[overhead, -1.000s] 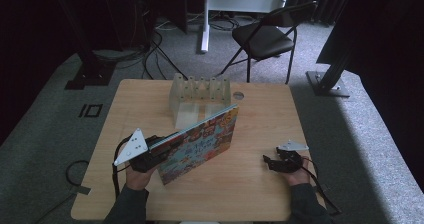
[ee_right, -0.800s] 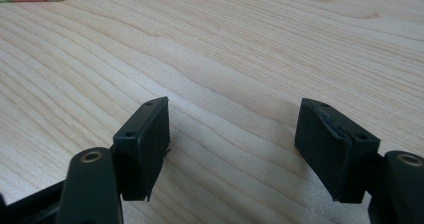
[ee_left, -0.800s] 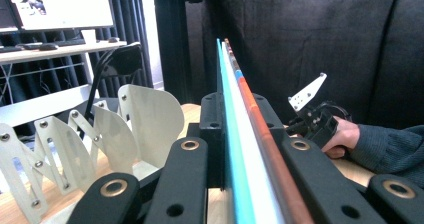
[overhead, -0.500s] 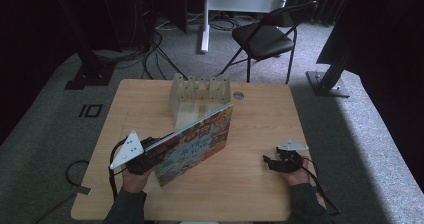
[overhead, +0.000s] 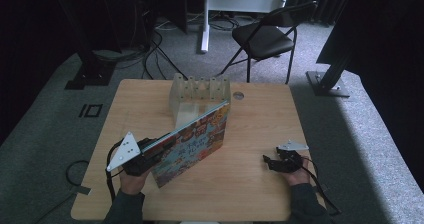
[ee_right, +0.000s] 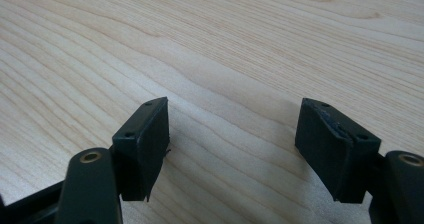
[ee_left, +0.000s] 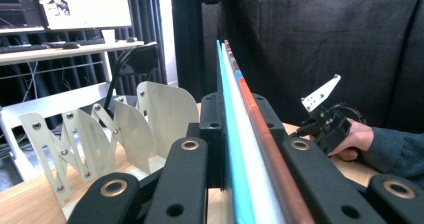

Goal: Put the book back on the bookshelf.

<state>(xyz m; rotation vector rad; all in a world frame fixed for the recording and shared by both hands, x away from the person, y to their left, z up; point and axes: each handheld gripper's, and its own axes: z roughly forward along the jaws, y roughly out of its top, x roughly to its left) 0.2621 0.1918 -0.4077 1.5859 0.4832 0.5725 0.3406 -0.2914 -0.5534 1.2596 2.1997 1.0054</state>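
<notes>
**A:** Book (overhead: pixel 192 136) first: where is it? I make out a thin, colourful picture book held on edge above the surface (overhead: pixel 250 184), tilted, its far corner up by the white slotted rack (overhead: pixel 200 96).

**B:** Agreed. The left tool (overhead: pixel 150 151) is clamped on the near lower end of it. In the left gripper view the book's edge (ee_left: pixel 235 149) runs straight up between the two black jaws, pinched tight. The rack's rounded dividers (ee_left: pixel 125 129) stand just beyond, to the left of the book there.

**A:** And the right tool (overhead: pixel 272 162)?

**B:** Resting low near the right edge of the surface, well apart from the book. Its jaws stand apart with only bare wood (ee_right: pixel 230 84) between them.

**A:** What could go wrong?

**B:** My guess is the book is headed for a rack slot. It is held by one end alone, so the long free end may sag or swing and strike a divider rather than pass between two. A push against a divider might shove the light rack across the surface, or twist the book in the grip.

**A:** So the other hand could help?

**B:** Likely, by steadying the rack or the free corner.
</notes>
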